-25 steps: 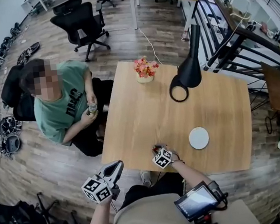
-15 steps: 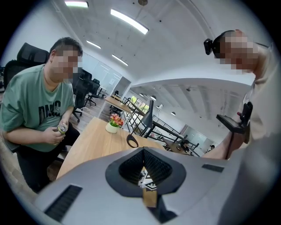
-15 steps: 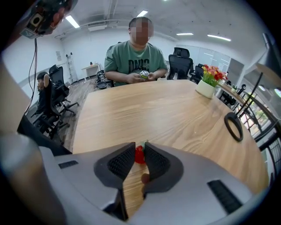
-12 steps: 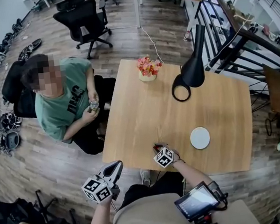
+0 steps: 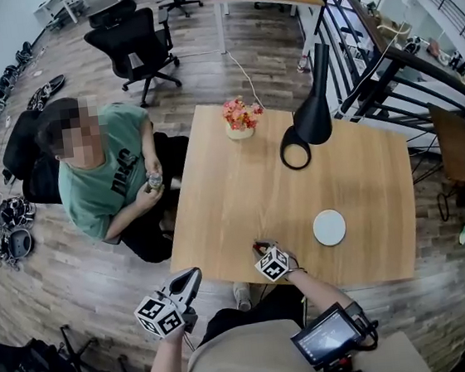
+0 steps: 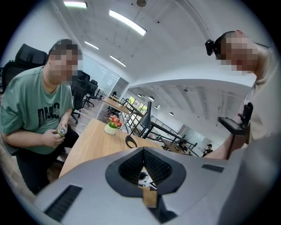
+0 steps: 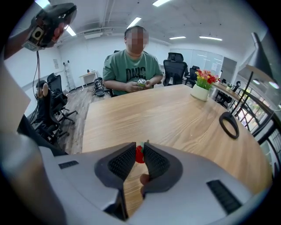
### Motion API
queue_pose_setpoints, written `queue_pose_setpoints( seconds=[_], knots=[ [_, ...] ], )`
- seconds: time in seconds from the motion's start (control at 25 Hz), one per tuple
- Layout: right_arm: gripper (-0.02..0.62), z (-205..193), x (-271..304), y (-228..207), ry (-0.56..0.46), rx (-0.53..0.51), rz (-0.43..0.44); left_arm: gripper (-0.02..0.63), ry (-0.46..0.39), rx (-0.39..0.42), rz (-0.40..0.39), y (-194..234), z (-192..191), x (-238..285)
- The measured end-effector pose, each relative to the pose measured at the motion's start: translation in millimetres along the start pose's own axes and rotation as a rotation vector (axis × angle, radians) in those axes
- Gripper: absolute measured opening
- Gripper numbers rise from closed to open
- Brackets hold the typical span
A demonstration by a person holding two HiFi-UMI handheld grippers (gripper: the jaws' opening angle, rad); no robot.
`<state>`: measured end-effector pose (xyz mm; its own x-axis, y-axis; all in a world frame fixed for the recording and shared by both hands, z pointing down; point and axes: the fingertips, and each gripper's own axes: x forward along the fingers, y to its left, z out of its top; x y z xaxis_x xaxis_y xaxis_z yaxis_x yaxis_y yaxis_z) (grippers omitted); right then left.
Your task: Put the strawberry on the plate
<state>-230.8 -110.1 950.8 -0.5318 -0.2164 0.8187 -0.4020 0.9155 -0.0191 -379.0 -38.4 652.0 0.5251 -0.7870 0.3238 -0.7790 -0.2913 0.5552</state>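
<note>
A small red strawberry (image 7: pixel 139 154) sits pinched between the pads of my right gripper (image 7: pixel 139 152), which is shut on it; the jaws have just been closing onto it. From the head view, that right gripper (image 5: pixel 260 249) hovers close over the wooden table (image 5: pixel 357 183) near its front edge, the strawberry (image 5: pixel 258 245) showing as a red speck at its tip. The round white plate (image 5: pixel 329 227) lies bare on the table a short way to its right. My left gripper (image 5: pixel 194 277) hangs off the table's front left corner, its jaws closed together on nothing (image 6: pixel 142 151).
A pot of flowers (image 5: pixel 240 117) stands at the table's far edge. A black lamp (image 5: pixel 313 105) with a ring base (image 5: pixel 296 155) rises at the back centre. A person in a green shirt (image 5: pixel 101 171) sits at the left side. Black railings (image 5: pixel 394 62) run on the right.
Nothing has clearly moved on the table; both grippers stay where they were, and only the head view has shifted a little.
</note>
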Motion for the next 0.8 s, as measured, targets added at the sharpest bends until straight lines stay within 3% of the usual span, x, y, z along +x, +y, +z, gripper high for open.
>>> queue_pose_setpoints(
  seconds=[0.56,0.8],
  knots=[
    [0.064,53.9,-92.0,-14.9,-0.196,0.034,-0.091,0.003,-0.027,0.023,-0.107,-26.4,11.5,21.8],
    [0.064,70.1,-138.1,-29.7,-0.296,0.114,-0.131,0.003,-0.033,0.030,-0.141,-44.1,13.7,36.9]
  ],
)
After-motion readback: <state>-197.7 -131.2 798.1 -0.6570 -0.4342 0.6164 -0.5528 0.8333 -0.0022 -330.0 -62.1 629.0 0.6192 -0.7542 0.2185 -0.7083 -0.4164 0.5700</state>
